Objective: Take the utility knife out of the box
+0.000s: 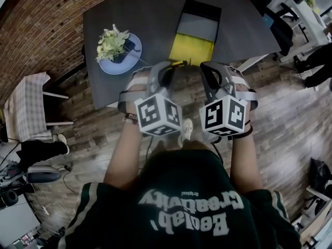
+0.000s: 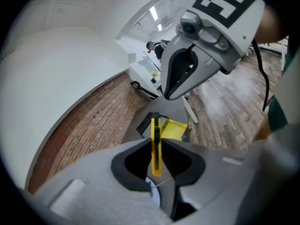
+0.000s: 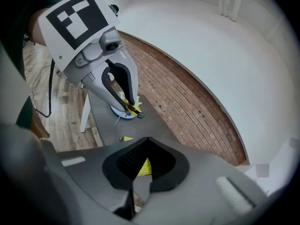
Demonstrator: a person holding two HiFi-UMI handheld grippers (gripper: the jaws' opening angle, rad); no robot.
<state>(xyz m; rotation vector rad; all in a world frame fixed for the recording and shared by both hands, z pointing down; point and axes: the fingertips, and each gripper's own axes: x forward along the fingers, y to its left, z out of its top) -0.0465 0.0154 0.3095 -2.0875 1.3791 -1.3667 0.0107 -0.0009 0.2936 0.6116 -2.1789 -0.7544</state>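
Between the jaws of my left gripper (image 2: 156,142) sits the knife (image 2: 156,146), pinched edge-on across its flat sides, so the task's thing is already out of the box (image 1: 194,31) and in the air. Its long axis runs straight ahead along the line the gripper points, with the dark front end sticking out past the fingertips and slanting down toward the tabletop (image 1: 150,14). From the knife, the box lies ahead and lower: open, yellow inside, long side running away from me, with the knife's tip showing just at its near end in the head view. How high the knife is above it I cannot tell. My right gripper (image 1: 210,69) is just beside the left at about the same reach, its jaws pressed together on nothing, the yellow of the box showing past them. A plate (image 1: 106,65) with a plant stands left of the box, near the knife's side. I judge that only the left hand matters next: the knife should be set down on bare tabletop beside the box, clear of that plate.
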